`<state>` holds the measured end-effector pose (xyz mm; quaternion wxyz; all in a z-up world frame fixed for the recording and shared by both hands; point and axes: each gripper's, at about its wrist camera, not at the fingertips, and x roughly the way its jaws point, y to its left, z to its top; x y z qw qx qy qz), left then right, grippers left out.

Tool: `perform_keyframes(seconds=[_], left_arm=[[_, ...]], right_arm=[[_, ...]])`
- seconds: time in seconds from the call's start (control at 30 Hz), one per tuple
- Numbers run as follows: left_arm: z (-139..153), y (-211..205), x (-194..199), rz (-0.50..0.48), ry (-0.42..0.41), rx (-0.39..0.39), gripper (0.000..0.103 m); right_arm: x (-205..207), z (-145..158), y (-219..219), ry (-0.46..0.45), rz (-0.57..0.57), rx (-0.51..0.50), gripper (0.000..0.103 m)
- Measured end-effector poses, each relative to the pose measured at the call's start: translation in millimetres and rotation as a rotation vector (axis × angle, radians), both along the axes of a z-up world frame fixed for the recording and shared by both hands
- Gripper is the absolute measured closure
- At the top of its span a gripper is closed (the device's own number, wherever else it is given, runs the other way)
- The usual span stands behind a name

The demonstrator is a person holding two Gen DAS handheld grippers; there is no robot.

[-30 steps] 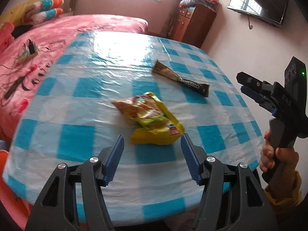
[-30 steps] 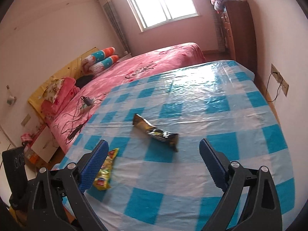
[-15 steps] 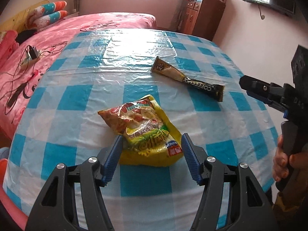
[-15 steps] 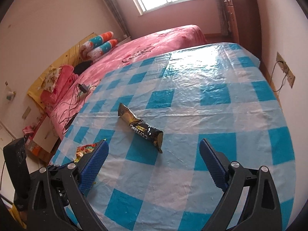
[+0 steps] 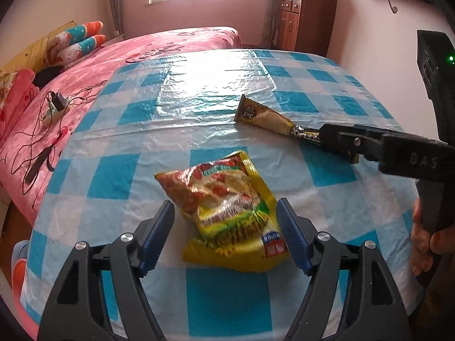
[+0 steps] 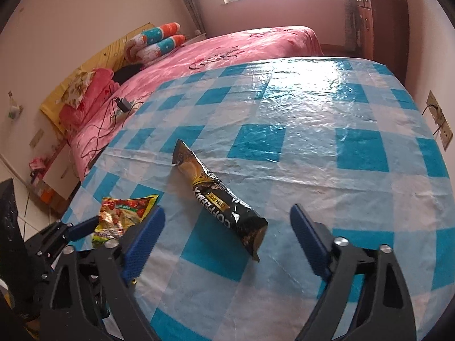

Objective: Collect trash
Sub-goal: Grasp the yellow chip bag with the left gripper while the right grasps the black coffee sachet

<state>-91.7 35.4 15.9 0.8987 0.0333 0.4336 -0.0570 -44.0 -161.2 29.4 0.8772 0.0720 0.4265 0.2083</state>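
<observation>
**Both tools wide, each straddling a wrapper, nothing gripped**

Pink bed [image 5: 159,45] behind, wooden cabinet [image 5: 307,20] at far wall. Round surface [image 5: 216,82] in blue-and-white check under clear plastic, carrying both pieces of trash.

Left tool [image 5: 224,233]: jaws just been opening, standing wide. Yellow noodle packet [image 5: 227,213] flat on the surface between the blue pads; right pad at the packet's edge, contact not clear; left pad apart with bare cloth between. Not pinched.

Right tool [image 6: 227,238]: jaws just been closing a little, yet wide apart. Black-and-gold coffee sachet [image 6: 219,196] flat on the surface, lying diagonally, near end between the pads, closer to the left pad, touching neither. Not gripped.

Seen from left wrist: right tool [image 5: 338,139] in side profile over the dark end of the coffee sachet [image 5: 267,116], hand [image 5: 426,241] on its grip. Seen from right wrist: left tool [image 6: 85,227] at the noodle packet [image 6: 122,216], lower left.
</observation>
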Motion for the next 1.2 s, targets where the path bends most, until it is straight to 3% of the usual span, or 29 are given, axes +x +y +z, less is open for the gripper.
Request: perform_keyframes(seconds=[0.13, 0.47, 0.77, 1.07, 1.2], left_arm=[[-2.3, 0.7, 6.9, 0.008, 0.003, 0.001, 0.023], [-9.1, -1.5, 17.4, 0.001, 0.024, 0.0, 0.021], [-9.5, -1.6, 18.6, 0.0, 0.028, -0.006, 0.021], [-8.6, 1.4, 15.3, 0.003, 0.017, -0.007, 0.028], [-7.4, 3.0, 14.1, 0.0, 0.008, -0.008, 0.037]], right_arm=[[5.0, -3.8, 5.3, 0.004, 0.007, -0.022, 0.028], [12.8, -7.0, 17.2, -0.009, 0.024, -0.064, 0.031], [14.6, -7.6, 30.8, -0.023, 0.032, -0.127, 0.041], [10.5, -8.6, 34.2, -0.031, 0.029, -0.163, 0.053], [7.4, -8.5, 34.2, -0.031, 0.028, -0.162, 0.059]])
